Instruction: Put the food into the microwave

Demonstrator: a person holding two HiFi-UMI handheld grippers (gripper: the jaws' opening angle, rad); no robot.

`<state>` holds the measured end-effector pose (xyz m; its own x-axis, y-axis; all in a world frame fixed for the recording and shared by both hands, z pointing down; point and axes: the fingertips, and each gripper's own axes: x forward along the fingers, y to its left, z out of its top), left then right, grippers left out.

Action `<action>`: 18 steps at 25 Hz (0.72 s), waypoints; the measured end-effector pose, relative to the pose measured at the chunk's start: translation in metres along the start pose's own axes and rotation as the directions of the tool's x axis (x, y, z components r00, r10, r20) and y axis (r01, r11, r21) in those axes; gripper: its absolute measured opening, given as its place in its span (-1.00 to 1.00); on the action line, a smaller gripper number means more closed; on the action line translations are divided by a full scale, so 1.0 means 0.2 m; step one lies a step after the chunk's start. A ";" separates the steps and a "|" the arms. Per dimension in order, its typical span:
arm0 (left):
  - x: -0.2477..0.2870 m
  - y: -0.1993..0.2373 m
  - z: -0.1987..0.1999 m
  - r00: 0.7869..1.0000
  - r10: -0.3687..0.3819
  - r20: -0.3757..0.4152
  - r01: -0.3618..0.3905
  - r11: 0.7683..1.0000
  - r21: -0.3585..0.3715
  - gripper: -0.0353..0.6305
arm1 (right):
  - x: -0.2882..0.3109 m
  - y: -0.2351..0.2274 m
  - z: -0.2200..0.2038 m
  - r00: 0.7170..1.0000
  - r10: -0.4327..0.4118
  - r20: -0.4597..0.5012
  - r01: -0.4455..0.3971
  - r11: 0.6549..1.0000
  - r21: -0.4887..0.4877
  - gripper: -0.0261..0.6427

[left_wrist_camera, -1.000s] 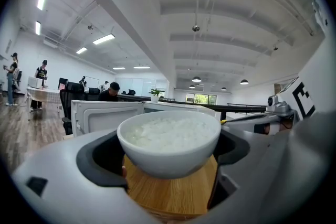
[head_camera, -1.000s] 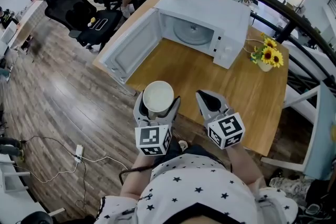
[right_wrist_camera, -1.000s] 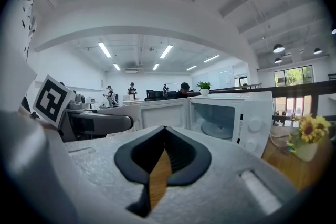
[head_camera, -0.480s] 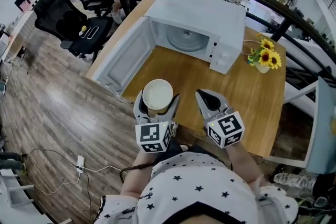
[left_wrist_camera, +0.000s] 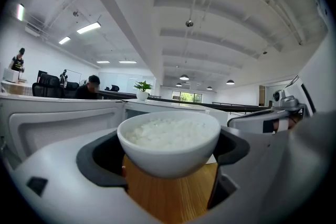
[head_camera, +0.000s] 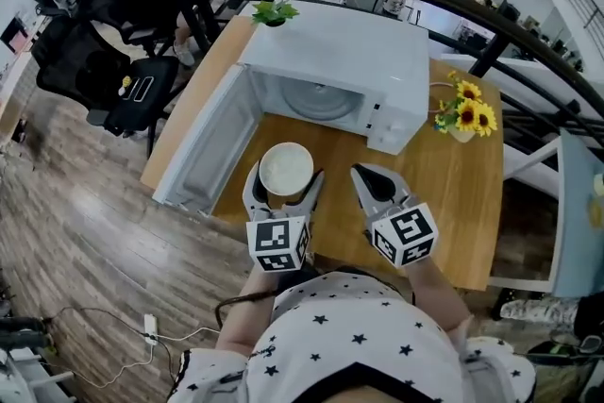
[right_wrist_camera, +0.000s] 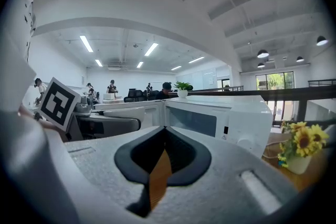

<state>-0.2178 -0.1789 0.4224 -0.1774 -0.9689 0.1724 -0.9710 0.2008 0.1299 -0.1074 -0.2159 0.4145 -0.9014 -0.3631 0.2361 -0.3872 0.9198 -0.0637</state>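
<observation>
Your main risk is the bowl (left_wrist_camera: 169, 150) slipping. The left gripper (head_camera: 284, 180) has it only by its curved lower wall, one jaw on each side, so if you tilt the gripper on the way forward, the bowl could rock in the pads or slide out. It is heaped with rice (left_wrist_camera: 170, 131) nearly to the rim, so a jolt would likely spill some. Mind the microwave (head_camera: 351, 52) too: its door (head_camera: 201, 151) hangs wide open on your left, and the mouth of the cavity is low. A high or skewed approach could knock the rim on the top edge or the door frame (the glass plate (head_camera: 317, 99) inside looks bare, so there is room to set down).

The left jaws are spread about as wide as the bowl and clamp it level above the near edge of the table (head_camera: 444, 203), short of the microwave. The right gripper (head_camera: 370, 176) holds nothing; its jaws are pressed together at the tips and hover just beside the bowl.
</observation>
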 end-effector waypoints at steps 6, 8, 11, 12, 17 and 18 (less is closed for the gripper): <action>0.19 0.04 -0.01 0.998 -0.056 -0.023 0.056 0.998 -0.013 0.55 | 0.08 -0.09 -0.01 0.998 -0.063 -0.011 0.064 0.998 0.024 -0.90; 0.25 0.05 -0.02 0.997 -0.068 -0.030 0.067 0.998 -0.016 0.55 | 0.11 -0.11 -0.02 0.997 -0.079 -0.018 0.080 0.996 0.031 -0.90; 0.33 0.08 -0.01 0.995 -0.087 -0.039 0.086 0.996 -0.027 0.55 | 0.14 -0.15 -0.03 0.994 -0.101 -0.029 0.102 0.994 0.043 -0.90; 0.36 0.08 -0.01 0.995 -0.093 -0.040 0.092 0.995 -0.028 0.55 | 0.16 -0.16 -0.03 0.994 -0.108 -0.032 0.109 0.993 0.046 -0.90; 0.50 0.11 -0.02 0.993 -0.111 -0.049 0.109 0.993 -0.034 0.55 | 0.21 -0.21 -0.05 0.989 -0.138 -0.045 0.141 0.988 0.059 -0.90; 0.52 0.11 -0.03 0.992 -0.116 -0.053 0.114 0.993 -0.037 0.55 | 0.22 -0.22 -0.06 0.988 -0.144 -0.049 0.147 0.987 0.062 -0.90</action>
<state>-0.2571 -0.2752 0.4491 -0.0547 -0.9766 0.2079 -0.9782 0.0942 0.1849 -0.1271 -0.2710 0.4386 -0.8254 -0.4843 0.2900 -0.5269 0.8454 -0.0878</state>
